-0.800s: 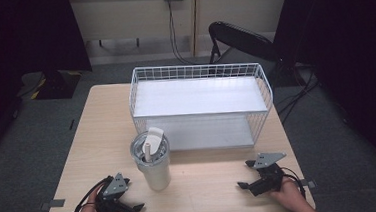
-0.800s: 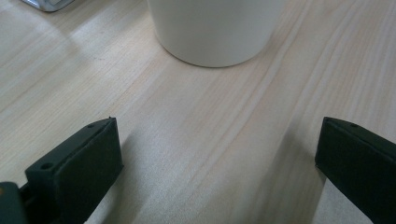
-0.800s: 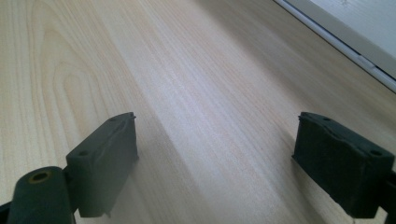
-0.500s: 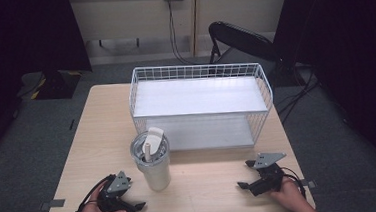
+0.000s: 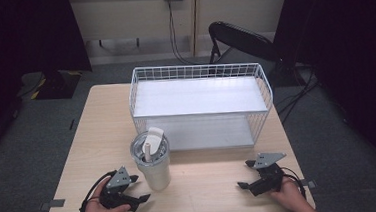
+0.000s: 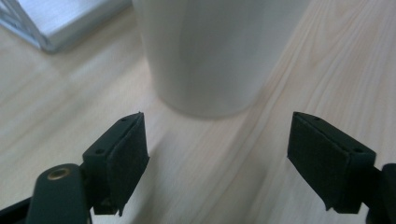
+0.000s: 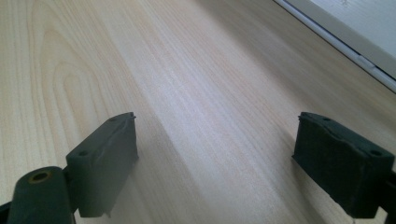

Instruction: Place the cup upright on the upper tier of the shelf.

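The white tumbler (image 5: 152,161) stood upright, long axis vertical, on the wooden table (image 5: 206,185), just in front of the wire basket (image 5: 200,102). Its clear lid carried a raised flap. The left gripper (image 5: 137,188) sat just beside it, jaws wide apart, holding nothing. The right gripper (image 5: 247,174), equally spread and empty, sat well apart over bare tabletop near the front edge.

Black grippers (image 5: 135,189), grey triangular plates (image 5: 117,179)
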A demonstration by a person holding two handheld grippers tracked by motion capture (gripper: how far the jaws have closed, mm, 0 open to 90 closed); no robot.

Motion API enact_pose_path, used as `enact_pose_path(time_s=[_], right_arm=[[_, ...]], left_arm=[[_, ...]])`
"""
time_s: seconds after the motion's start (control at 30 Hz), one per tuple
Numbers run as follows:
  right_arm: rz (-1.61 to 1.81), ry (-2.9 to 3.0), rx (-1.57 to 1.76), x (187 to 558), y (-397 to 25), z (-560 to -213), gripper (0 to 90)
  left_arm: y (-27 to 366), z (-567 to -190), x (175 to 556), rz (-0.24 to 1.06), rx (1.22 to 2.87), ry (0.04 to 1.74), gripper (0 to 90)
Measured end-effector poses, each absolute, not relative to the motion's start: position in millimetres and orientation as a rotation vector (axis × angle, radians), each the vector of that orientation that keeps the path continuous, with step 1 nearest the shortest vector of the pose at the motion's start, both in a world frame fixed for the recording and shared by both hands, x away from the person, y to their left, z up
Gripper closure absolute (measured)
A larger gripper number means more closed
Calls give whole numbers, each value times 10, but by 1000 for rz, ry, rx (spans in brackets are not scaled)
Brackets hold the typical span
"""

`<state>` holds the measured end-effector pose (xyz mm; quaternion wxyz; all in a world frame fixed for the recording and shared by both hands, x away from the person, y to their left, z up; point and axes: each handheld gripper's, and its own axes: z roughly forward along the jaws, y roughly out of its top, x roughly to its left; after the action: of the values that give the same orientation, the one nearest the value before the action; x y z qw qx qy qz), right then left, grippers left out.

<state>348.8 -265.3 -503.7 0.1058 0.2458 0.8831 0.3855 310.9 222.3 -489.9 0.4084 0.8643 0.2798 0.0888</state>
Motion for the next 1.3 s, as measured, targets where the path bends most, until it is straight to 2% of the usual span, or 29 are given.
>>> enact_pose_path(time_s=[0.53,0.97,1.3], right_arm=[[1136,2602,724,3488,-2653,-5037,129],[1136,2601,724,3488,-2653,-5037,129],[1136,2602,724,3488,-2653,-5037,129]], left_arm=[[2142,-4684,3179,224,2000,677,177],[2087,-4648,3243,247,1952,685,157],[1988,-4626,3294,287,1920,657,95]])
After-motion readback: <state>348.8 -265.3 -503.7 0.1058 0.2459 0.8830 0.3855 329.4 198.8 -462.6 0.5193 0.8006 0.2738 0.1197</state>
